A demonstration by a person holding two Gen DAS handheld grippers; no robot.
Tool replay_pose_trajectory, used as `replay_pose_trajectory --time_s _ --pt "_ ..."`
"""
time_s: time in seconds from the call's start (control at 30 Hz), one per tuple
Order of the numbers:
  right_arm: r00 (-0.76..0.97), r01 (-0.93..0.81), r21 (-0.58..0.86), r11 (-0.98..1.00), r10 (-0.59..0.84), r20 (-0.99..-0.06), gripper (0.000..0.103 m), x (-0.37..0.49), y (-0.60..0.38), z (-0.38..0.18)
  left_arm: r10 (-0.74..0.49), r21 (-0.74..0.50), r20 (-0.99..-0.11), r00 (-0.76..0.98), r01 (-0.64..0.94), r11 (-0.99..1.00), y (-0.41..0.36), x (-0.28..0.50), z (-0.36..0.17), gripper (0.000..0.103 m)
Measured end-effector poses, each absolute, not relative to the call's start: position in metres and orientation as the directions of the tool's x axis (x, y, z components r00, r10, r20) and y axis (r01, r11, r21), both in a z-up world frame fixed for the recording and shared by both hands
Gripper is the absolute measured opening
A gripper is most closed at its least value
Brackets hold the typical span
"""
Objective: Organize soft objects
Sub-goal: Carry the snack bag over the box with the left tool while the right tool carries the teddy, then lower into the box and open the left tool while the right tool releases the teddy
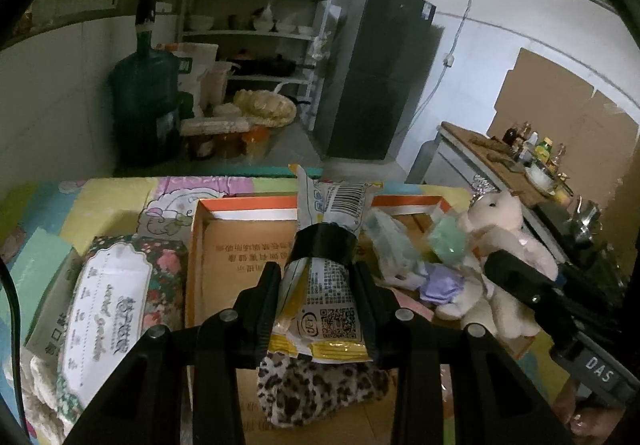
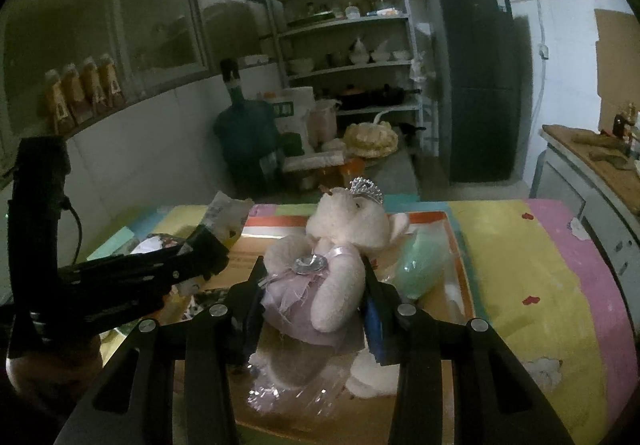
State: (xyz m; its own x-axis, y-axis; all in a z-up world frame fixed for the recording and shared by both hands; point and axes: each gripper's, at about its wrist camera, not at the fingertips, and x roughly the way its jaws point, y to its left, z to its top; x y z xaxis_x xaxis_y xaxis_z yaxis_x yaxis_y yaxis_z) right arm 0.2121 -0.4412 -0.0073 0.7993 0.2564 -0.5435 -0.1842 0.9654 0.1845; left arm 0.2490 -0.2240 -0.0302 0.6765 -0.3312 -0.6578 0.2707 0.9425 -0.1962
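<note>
My left gripper (image 1: 320, 277) is shut on a yellow and white snack packet (image 1: 324, 301) and holds it above an orange-rimmed cardboard box (image 1: 240, 241). A leopard-print soft item (image 1: 316, 389) lies in the box under the packet. My right gripper (image 2: 314, 277) is shut on a white plush bear (image 2: 340, 241) with a tiara and pink dress, over the same box (image 2: 440, 217). The bear (image 1: 496, 233) and right gripper also show at the right of the left wrist view. A green soft item (image 2: 420, 269) lies beside the bear.
A floral tissue pack (image 1: 116, 305) lies left of the box on the colourful mat (image 2: 520, 265). Plastic bags (image 1: 396, 249) sit in the box. Beyond the table stand a water jug (image 1: 144, 101), shelves (image 1: 260, 5), a fridge (image 1: 380, 73) and a counter with bottles (image 1: 532, 153).
</note>
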Motion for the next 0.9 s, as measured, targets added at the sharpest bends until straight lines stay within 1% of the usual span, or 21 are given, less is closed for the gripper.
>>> replay_pose_trajectory --time_s 0.37,0.57,0.9 --pt "0.76 -0.188 0.18 0.965 0.259 -0.596 0.042 0.248 -0.447 -0.016 -0.317 -0.217 -0.709 0.629 0.233 0.948 -0.234 0.277 -0.044 0.037" --pt "0.738 -0.18 0.175 0.968 0.25 -0.627 0.042 0.262 -0.447 -0.026 -0.294 -0.194 -0.736 0.61 0.227 0.954 -0.246 0.287 -0.05 0.037" --pt "0.719 -0.179 0.187 0.966 0.258 -0.645 0.042 0.269 -0.449 -0.034 -0.289 -0.194 -0.767 0.573 0.223 0.955 -0.247 0.299 -0.063 0.037"
